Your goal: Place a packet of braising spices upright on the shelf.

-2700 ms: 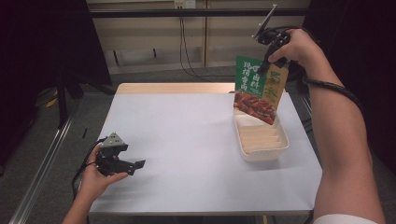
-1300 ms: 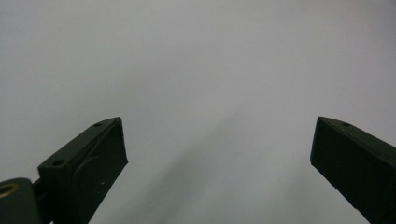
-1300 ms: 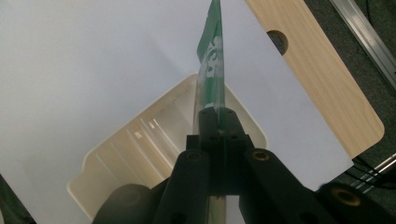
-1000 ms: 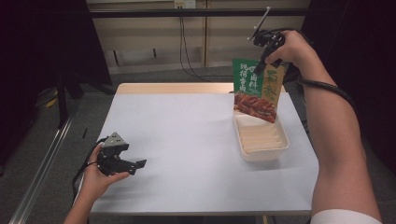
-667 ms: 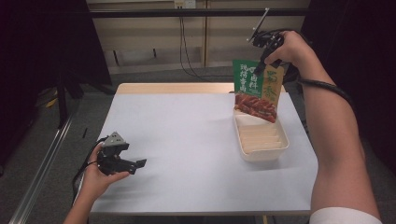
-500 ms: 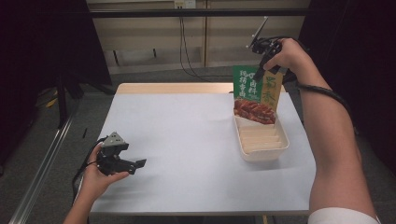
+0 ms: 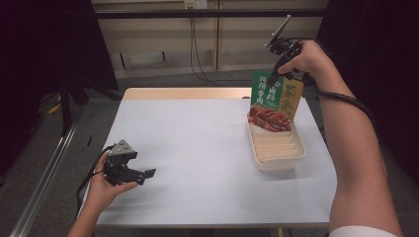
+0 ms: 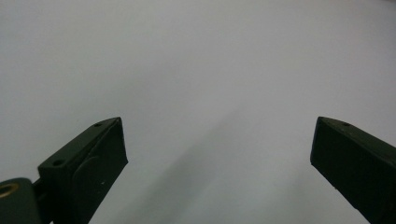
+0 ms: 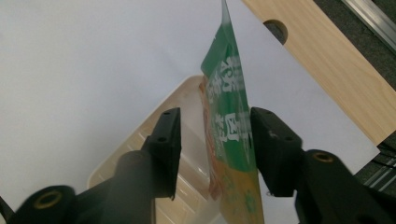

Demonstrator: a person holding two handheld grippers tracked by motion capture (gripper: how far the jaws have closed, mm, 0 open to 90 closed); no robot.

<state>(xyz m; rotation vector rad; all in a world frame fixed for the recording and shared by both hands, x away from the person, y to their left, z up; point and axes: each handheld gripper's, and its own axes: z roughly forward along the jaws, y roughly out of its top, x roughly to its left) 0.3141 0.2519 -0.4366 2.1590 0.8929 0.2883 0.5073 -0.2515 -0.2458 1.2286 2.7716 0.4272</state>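
Observation:
A green and yellow food packet (image 7: 274, 101) stands on end in the far end of a cream plastic tray (image 7: 277, 167) at the table's right side. My right gripper (image 7: 272, 79) is at the packet's top edge and straddles it. In the right gripper view the packet (image 9: 229, 126) rises between the jaws and lies against the right one, with a clear gap to the left one, so my right gripper (image 9: 215, 116) is open. The tray (image 9: 189, 140) lies below. My left gripper (image 7: 146, 174) rests low at the table's front left, open (image 8: 217, 135) over bare tabletop.
The white tabletop (image 7: 197, 138) stretches between the two grippers. A wooden strip (image 7: 188, 93) with a round hole (image 9: 275, 29) runs along the far edge. Cables hang down the wall behind. The floor drops away at both sides.
My right hand has drifted slightly back and up, and the packet has settled a little lower and more upright in the tray. The left gripper has not moved.

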